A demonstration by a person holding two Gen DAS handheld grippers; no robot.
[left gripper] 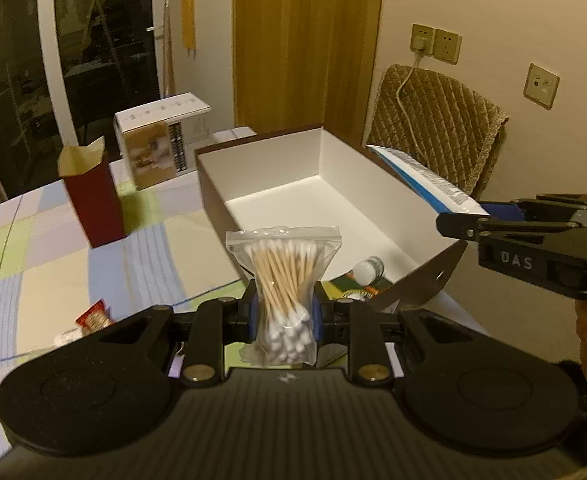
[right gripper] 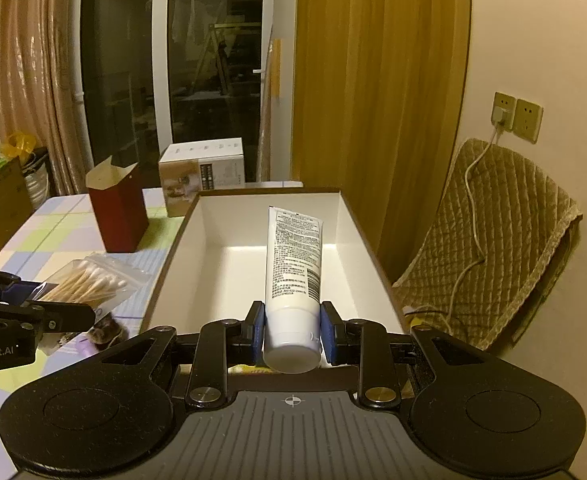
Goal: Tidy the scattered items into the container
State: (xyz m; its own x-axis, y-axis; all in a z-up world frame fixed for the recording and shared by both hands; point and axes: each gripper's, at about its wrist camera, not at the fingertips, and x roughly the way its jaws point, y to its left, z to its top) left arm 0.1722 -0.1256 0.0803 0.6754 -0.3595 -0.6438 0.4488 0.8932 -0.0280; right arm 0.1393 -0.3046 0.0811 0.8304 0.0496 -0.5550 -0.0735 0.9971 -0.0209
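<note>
While I look down my two claws, I see a table with a checked cloth (left gripper: 53, 248) in soft blue, green, cream and pale purple squares. My left claw (left gripper: 285, 312) is clamped on a clear bag of cotton swabs (left gripper: 283, 276), held up just at the near left edge of the big box (left gripper: 253, 168). My right claw (right gripper: 292, 330) is clamped on a white tube (right gripper: 293, 264), near its cap end, and the tube points out over the open box. In the left view that tube (left gripper: 425, 180) sticks out above the right wall of the box.

I see white inside the box and dark brown outside. Its far half is bare. At its near end lie a small white bottle (left gripper: 367, 270) and some flat colourful packets that I cannot make out.

On the cloth to the left stands a dark red carton (left gripper: 93, 204) with its top flaps open. Behind it is a white and tan carton (left gripper: 159, 140). A small red snack pack (left gripper: 93, 316) lies on the cloth close to my left claw.

Behind the table I see a dark glass door with a white frame (right gripper: 161, 80), a curtain (right gripper: 33, 80) and a wood panel (left gripper: 305, 40). A chair with a quilted brown cover (right gripper: 505, 232) sits to the right, by a cream wall with sockets (left gripper: 435, 44) and a white cable plugged in.
</note>
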